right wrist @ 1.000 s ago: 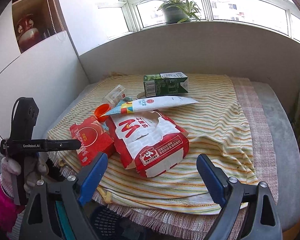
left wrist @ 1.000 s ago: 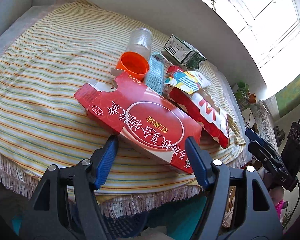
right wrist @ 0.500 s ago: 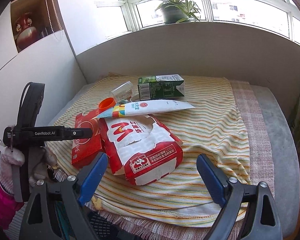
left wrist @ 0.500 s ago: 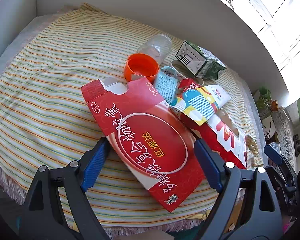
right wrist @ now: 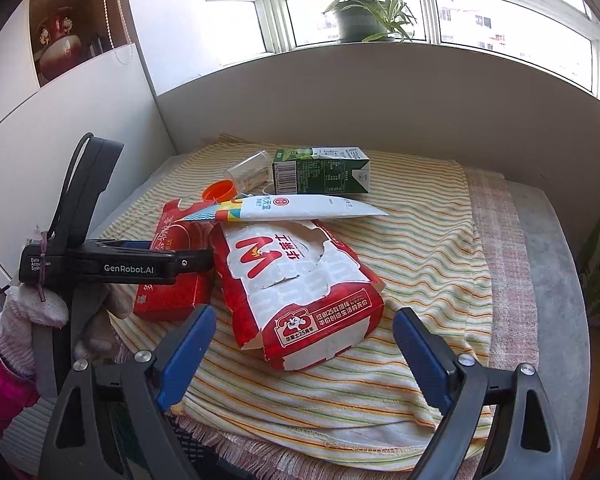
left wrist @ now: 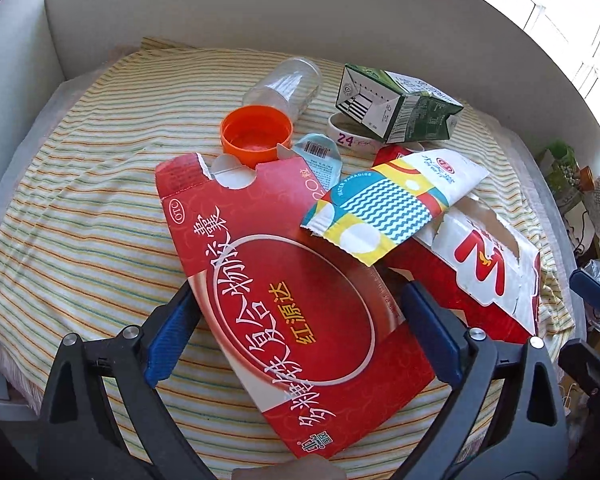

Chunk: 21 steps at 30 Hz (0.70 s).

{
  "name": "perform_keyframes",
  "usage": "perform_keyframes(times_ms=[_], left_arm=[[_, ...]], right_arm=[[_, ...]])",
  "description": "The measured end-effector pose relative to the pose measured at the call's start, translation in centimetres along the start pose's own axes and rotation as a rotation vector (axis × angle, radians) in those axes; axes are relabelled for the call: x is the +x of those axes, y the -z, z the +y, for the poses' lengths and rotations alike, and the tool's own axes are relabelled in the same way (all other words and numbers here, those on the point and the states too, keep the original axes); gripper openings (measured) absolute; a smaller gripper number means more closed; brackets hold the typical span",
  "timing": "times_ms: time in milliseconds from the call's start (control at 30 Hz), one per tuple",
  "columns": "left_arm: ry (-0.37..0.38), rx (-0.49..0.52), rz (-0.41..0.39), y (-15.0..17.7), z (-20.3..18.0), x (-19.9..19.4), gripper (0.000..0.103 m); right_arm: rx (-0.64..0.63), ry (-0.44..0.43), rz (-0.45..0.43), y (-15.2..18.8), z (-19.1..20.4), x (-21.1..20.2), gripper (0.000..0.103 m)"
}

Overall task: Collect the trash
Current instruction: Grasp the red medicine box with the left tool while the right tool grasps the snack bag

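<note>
A pile of trash lies on a striped cloth (left wrist: 80, 208). A flat red medicine box (left wrist: 284, 300) lies between the open jaws of my left gripper (left wrist: 296, 320), one blue finger on each side. A torn red and white carton (right wrist: 300, 280) lies in front of my open right gripper (right wrist: 304, 344). A patterned paper pouch (left wrist: 388, 200) rests on both boxes. Behind are an orange lid (left wrist: 256, 132), a clear plastic jar (left wrist: 288, 88) and a green milk carton (right wrist: 320, 172). The left gripper also shows in the right wrist view (right wrist: 188, 262), over the red box (right wrist: 172, 280).
A grey wall (right wrist: 380, 112) rises behind the cloth, with a potted plant (right wrist: 360, 12) on the window sill. A shelf with a red vase (right wrist: 56, 48) is at the far left. The cloth's fringed edge (right wrist: 300, 452) hangs at the near side.
My left gripper has moved forward over the red medicine box, which now lies between its fingers. My right gripper has moved closer to the torn carton.
</note>
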<state>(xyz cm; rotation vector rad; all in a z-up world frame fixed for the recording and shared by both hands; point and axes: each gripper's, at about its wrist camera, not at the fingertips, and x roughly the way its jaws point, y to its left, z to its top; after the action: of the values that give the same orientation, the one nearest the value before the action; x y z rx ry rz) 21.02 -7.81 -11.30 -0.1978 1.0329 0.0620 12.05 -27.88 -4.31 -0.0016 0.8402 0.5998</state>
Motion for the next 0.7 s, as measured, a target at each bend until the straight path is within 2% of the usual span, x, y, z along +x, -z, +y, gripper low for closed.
perform_keyframes(times_ms=[167, 233, 467, 700], left_arm=[[-0.007, 0.027, -0.022, 0.1, -0.4, 0.5, 0.101], [0.002, 0.041, -0.024, 0.2, -0.3, 0.4, 0.101], [0.046, 0.076, -0.014, 1.0, 1.9, -0.9, 0.093], [0.082, 0.035, -0.011, 1.7, 6.1, -2.3, 0.083]], right_arm=[[0.065, -0.041, 0.011, -1.2, -1.5, 0.7, 0.092], [0.086, -0.028, 0.020, -1.9, -2.1, 1.2, 0.092], [0.137, -0.051, 0.068, -4.0, -3.8, 4.2, 0.092], [0.072, -0.002, 0.150, -3.9, -2.7, 7.6, 0.072]])
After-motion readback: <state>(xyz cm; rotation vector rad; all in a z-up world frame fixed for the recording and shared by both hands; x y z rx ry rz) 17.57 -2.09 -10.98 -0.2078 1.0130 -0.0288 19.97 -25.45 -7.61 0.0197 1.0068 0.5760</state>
